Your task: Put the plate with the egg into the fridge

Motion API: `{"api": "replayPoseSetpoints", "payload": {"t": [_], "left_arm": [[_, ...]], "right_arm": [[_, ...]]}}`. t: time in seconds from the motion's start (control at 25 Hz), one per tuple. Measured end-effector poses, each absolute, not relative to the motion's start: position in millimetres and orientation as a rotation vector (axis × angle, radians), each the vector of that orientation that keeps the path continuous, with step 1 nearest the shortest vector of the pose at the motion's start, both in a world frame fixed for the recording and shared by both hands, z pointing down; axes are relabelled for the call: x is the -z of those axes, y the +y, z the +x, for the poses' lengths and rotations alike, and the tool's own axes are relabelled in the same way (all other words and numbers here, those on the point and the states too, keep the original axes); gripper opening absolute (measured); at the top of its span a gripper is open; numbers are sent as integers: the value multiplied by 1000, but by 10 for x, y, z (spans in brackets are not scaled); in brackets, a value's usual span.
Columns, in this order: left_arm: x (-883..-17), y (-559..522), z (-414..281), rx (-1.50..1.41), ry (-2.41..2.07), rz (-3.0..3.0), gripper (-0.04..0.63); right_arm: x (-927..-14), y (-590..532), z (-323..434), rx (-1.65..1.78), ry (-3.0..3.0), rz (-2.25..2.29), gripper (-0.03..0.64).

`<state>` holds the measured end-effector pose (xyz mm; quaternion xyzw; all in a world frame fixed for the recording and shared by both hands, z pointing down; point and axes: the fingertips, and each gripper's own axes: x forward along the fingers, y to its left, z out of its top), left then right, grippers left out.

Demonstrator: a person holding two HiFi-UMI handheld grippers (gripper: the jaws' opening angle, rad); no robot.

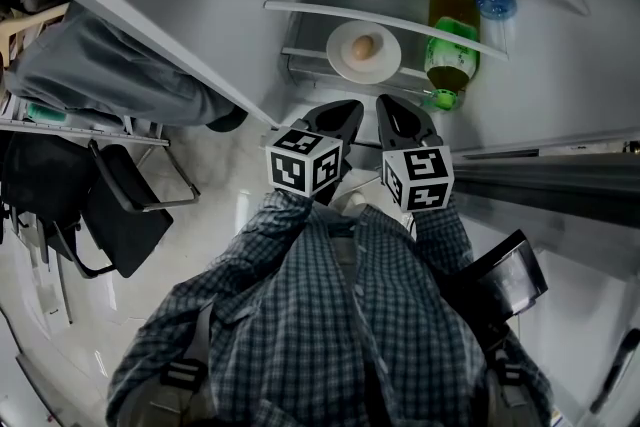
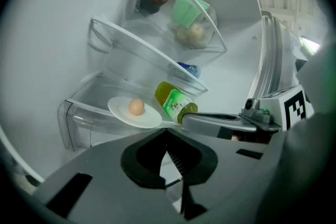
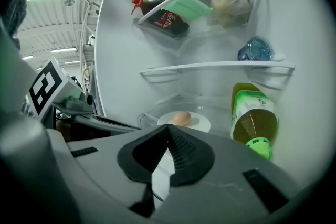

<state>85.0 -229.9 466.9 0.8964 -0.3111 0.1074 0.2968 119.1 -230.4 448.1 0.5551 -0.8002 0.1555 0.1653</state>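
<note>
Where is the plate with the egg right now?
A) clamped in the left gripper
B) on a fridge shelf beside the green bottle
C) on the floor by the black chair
B: the plate, egg on it, rests on a fridge shelf next to the green bottle.

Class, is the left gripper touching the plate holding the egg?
Apart. The head view shows a clear gap between the left gripper and the plate.
</note>
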Motion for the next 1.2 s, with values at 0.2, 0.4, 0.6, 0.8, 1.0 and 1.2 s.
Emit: {"api": "replayPoseSetpoints", "payload": {"t": [0.2,0.4,0.6,0.8,1.0,1.2], "left_arm": [[-4667,-2301,859,-284,-828,2382,8],[-4669,-2288,867,-278,-821,2380,8],[-4674,-2286,869,-279,-822,2380,8],[-4685,-2284,869,-280,-823,2377,8],[-4687,-2276,872,-279,-821,2373,8],[-4664,-2313,854,-274,-830,2377,8]], "right_arm": [[-4480,-2302,1193,-443,-2280,1579,6],[-4503,-2286,1174,-444,-2279,1569,6],[-4509,-2280,1154,-448,-2286,1558,6],[-4536,-2271,1144,-457,-2291,1547,6],[-4555,-2254,1133,-471,-2290,1539,6],[-4546,-2285,1102,-457,-2300,1527,6]]}}
